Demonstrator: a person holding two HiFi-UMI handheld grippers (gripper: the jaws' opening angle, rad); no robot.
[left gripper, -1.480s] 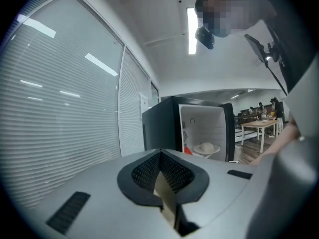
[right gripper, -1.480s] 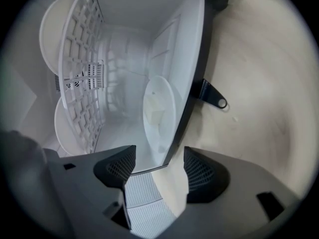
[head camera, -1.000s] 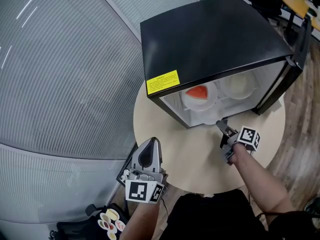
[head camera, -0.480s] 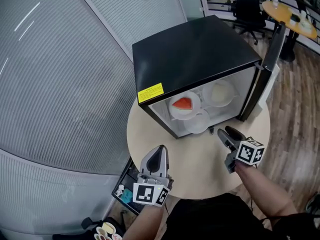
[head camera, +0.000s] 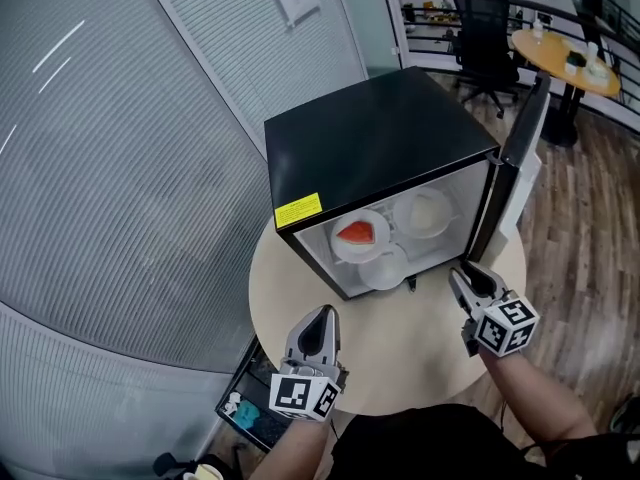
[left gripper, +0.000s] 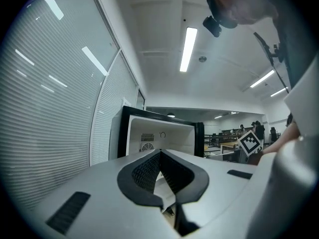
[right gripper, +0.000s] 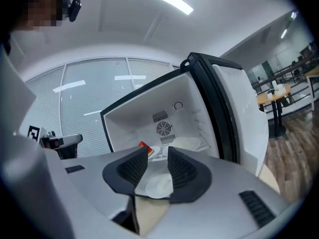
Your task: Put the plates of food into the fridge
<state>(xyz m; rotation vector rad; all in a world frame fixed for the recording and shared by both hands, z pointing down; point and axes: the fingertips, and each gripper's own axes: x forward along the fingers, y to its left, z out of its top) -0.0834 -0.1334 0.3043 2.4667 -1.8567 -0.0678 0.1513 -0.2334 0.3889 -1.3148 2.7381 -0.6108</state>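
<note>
I'm watching the right gripper [head camera: 463, 276] coming away from the mouth of the black-topped, white-lined mini fridge [head camera: 380, 148]. Its jaws have just been closing and are now partly apart, with nothing between them. The left gripper [head camera: 320, 315] is hovering over the round beige table [head camera: 420, 363], jaws together, empty.

Three are sitting inside: the white plate with a red wedge [head camera: 358, 234], the white plate of pale food [head camera: 424, 213] and the white plate at the front lip [head camera: 385, 266], contents unclear. I'm reading that as loading done, since no plate is showing on the table. The fridge door [head camera: 520, 158] is standing open, so shutting it is probably what remains.
</note>
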